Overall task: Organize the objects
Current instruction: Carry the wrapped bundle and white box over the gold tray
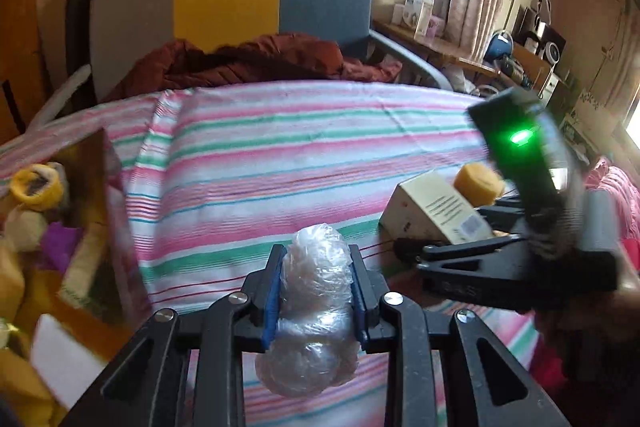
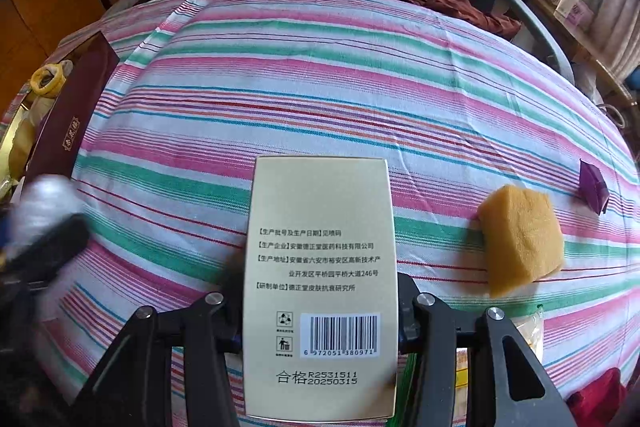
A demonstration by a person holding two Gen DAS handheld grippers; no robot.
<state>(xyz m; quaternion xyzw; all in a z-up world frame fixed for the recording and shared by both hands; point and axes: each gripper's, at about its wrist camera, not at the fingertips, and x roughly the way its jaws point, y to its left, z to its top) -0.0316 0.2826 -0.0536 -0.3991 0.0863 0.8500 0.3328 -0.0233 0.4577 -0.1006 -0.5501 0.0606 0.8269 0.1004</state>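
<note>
My left gripper [image 1: 316, 259] is shut on a crumpled clear plastic bundle [image 1: 312, 307], held above the striped cloth [image 1: 300, 155]. In the right wrist view it is a blur at the left edge, the left gripper [image 2: 44, 239] with its bundle [image 2: 44, 203]. My right gripper [image 2: 318, 291] is shut on a cream carton [image 2: 320, 267] with printed text and a barcode, its pads pressing both long sides. The left wrist view shows that carton [image 1: 436, 211] low over the cloth at the right. A yellow sponge [image 2: 520, 239] lies just right of the carton.
A maroon open box [image 2: 68, 115] stands at the left edge, holding a yellow tape roll [image 1: 36, 187] and other items. A small purple object [image 2: 594, 187] lies at the far right. A brown jacket [image 1: 260, 63] is heaped on the chair behind.
</note>
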